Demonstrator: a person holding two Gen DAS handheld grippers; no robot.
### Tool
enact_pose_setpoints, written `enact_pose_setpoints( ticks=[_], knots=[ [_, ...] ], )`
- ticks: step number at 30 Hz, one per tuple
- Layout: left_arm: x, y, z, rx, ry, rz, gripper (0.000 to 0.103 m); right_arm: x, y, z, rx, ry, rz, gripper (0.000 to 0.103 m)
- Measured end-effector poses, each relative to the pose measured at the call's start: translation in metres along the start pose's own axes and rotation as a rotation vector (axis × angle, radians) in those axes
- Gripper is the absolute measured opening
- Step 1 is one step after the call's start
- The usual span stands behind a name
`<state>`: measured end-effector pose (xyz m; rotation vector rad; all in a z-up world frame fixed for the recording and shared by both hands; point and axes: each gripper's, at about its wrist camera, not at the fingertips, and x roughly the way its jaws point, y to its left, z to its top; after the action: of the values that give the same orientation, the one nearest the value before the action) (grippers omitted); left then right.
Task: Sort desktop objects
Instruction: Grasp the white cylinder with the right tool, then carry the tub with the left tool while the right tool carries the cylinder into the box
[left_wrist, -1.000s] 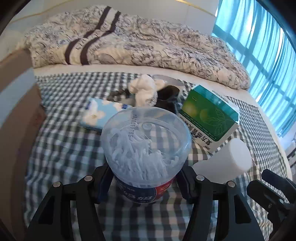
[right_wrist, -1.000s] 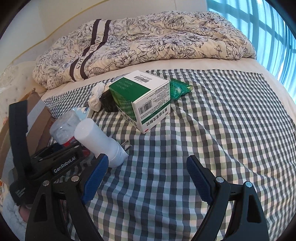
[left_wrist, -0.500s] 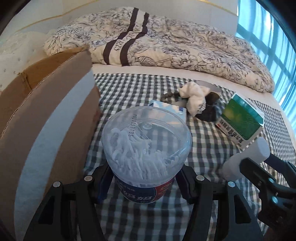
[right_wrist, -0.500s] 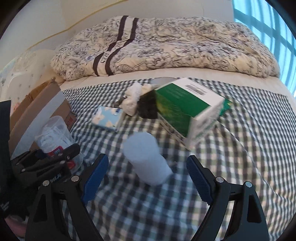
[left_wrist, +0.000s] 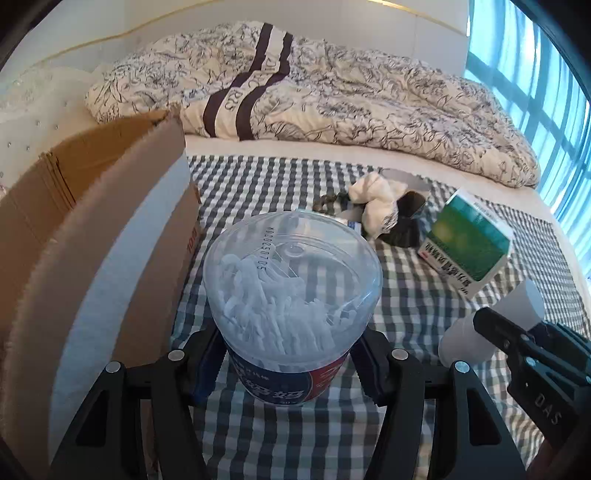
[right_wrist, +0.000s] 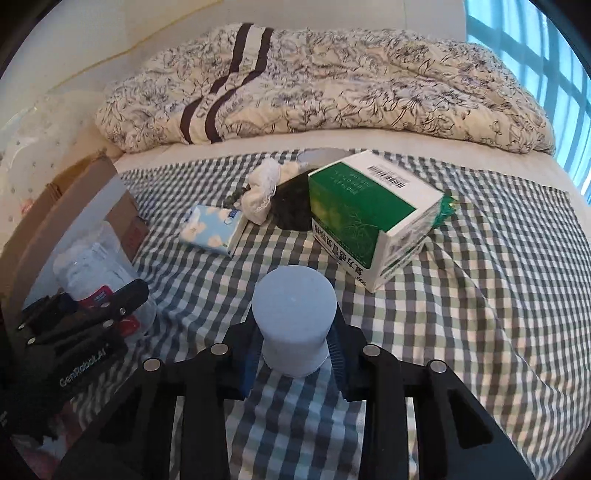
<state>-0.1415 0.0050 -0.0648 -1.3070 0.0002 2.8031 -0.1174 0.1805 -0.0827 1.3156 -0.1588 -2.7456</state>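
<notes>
My left gripper (left_wrist: 291, 363) is shut on a clear round tub (left_wrist: 291, 288) of white plastic picks with a blue and red label, held above the checked cloth beside an open cardboard box (left_wrist: 92, 240). The right wrist view shows that tub (right_wrist: 92, 269) at the far left. My right gripper (right_wrist: 294, 354) is shut on a white cylindrical bottle (right_wrist: 293, 317), its blue pads (right_wrist: 251, 360) pressing both sides. That bottle (left_wrist: 491, 325) also appears at the lower right of the left wrist view. A green and white carton (right_wrist: 369, 218) lies just beyond the bottle.
A blue flowered tissue pack (right_wrist: 212, 225), a white cloth (right_wrist: 262, 192) and a black object (right_wrist: 291, 206) lie mid-cloth. A green packet (right_wrist: 445, 208) peeks out behind the carton. A rumpled floral duvet (right_wrist: 314, 85) fills the back. The checked cloth (right_wrist: 480, 295) stretches right.
My right gripper swung onto the white bottle and shut on it; it was open before. My left gripper carried the tub leftward, bringing the cardboard box alongside.
</notes>
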Motion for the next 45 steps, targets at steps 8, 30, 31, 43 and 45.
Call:
enact_pose_setpoints(
  ticks=[8, 30, 31, 43, 45],
  knots=[
    [-0.041, 0.000, 0.004, 0.004, -0.067, -0.001, 0.063, -0.043, 0.009, -0.001, -0.007, -0.053, 0.022, 0.032],
    [-0.158, 0.063, 0.023, -0.075, -0.251, 0.042, 0.063, -0.135, 0.093, -0.003, -0.143, -0.175, 0.098, 0.032],
    [-0.160, 0.069, 0.025, -0.085, -0.256, 0.049, 0.063, -0.137, 0.099, -0.002, -0.154, -0.176, 0.104, 0.032],
    [-0.176, 0.147, 0.032, -0.190, -0.277, 0.122, 0.063, -0.133, 0.180, 0.026, -0.257, -0.182, 0.221, 0.032],
    [-0.174, 0.158, 0.032, -0.202, -0.271, 0.131, 0.063, -0.129, 0.194, 0.030, -0.270, -0.181, 0.241, 0.032]
  ],
)
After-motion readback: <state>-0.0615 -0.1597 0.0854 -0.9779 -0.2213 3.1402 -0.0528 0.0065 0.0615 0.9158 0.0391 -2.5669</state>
